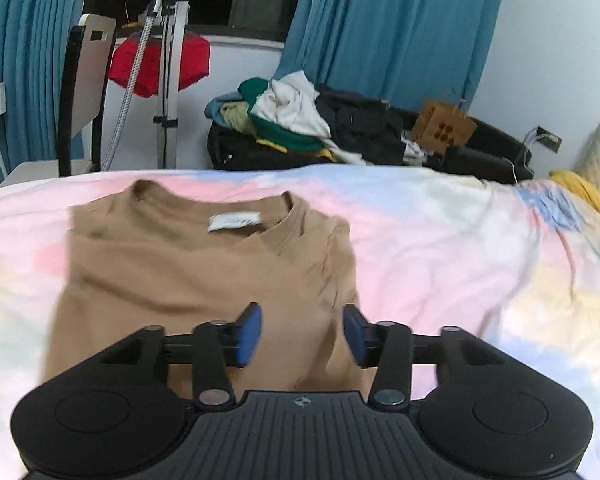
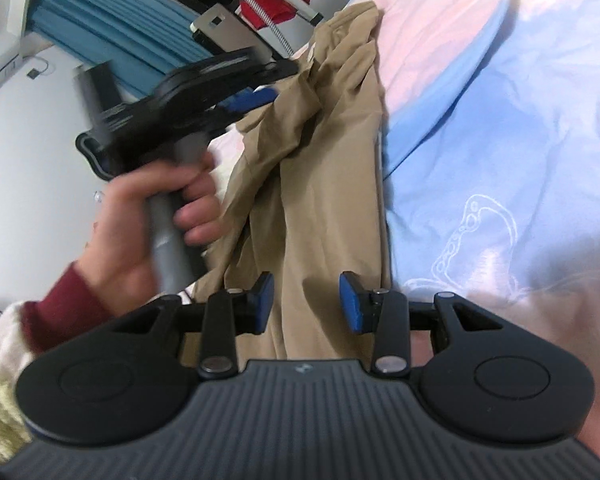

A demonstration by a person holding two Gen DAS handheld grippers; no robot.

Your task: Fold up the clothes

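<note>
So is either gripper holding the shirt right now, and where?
No. The left gripper and right gripper are both open over the shirt, gripping nothing.

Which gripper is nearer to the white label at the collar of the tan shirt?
Probably left. The left gripper faces the white label at the collar of the tan shirt. The right gripper hovers open over the shirt's opposite end, farther away.
</note>
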